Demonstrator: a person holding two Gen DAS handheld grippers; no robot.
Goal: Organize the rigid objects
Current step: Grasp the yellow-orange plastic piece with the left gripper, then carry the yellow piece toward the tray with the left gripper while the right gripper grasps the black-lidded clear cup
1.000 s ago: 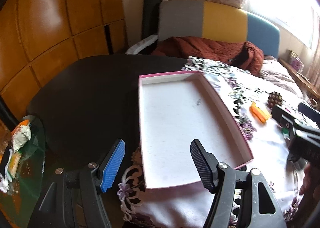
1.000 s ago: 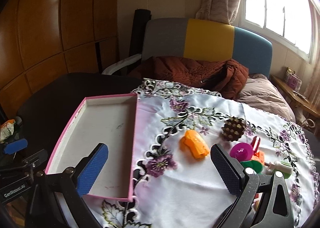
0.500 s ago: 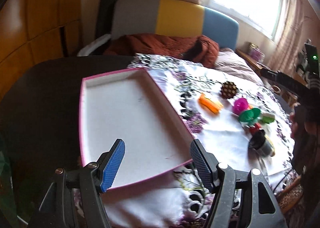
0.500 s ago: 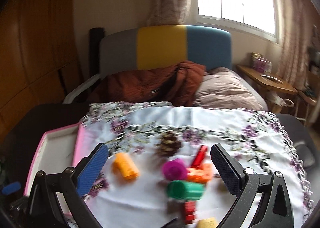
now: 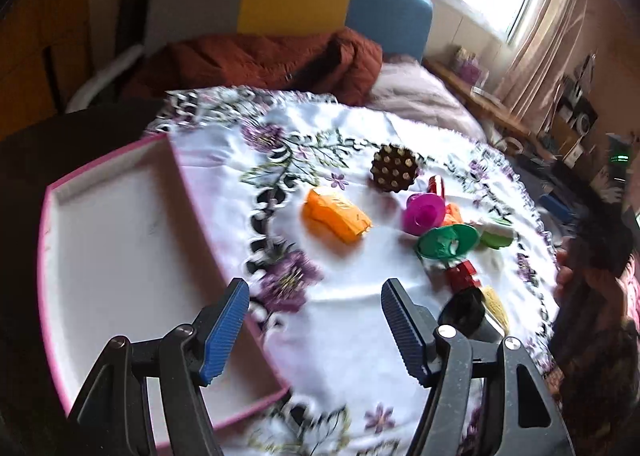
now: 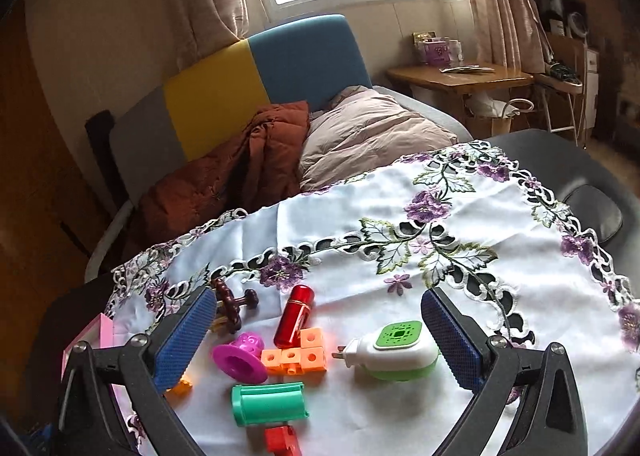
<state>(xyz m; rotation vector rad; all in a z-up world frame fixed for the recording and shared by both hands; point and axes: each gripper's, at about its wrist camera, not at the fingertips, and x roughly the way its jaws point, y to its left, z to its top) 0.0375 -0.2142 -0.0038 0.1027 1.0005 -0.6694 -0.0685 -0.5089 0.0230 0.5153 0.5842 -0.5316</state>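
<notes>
Two grippers hang over a dark counter (image 6: 568, 160) draped with a white embroidered cloth (image 6: 460, 288) with cutwork edges and purple flowers. At far left in the left wrist view sits a shallow rectangular tray (image 5: 120, 252), pink-rimmed with a plain white floor, holding nothing. The left gripper (image 5: 314, 320) is low over the tray's right wall and the cloth, its ribbed blue jaws spread wide and gripping nothing. To the right of the tray lies a smooth orange plastic block (image 5: 336, 216), blurred, so its exact form is hard to tell. Beyond it stands a brown studded ball (image 5: 394, 168), perhaps a pinecone-like piece.

In the right wrist view the right gripper (image 6: 318, 336) also has its jaws wide apart and empty, framing a loose cluster of toys. From the left: a dark brown knobbed peg piece (image 6: 234, 302), a glossy magenta flanged disc (image 6: 240, 356), a teal ribbed cylinder (image 6: 268, 402) lying on its side, a shiny red metallic capsule (image 6: 296, 314) touching an orange strip of studded cubes (image 6: 298, 354), a red brick (image 6: 284, 440) at the bottom edge, and a rounded white-and-green plug-in device (image 6: 394, 352) with a grilled top and metal prongs. All lie on the cloth, outside the tray.
</notes>
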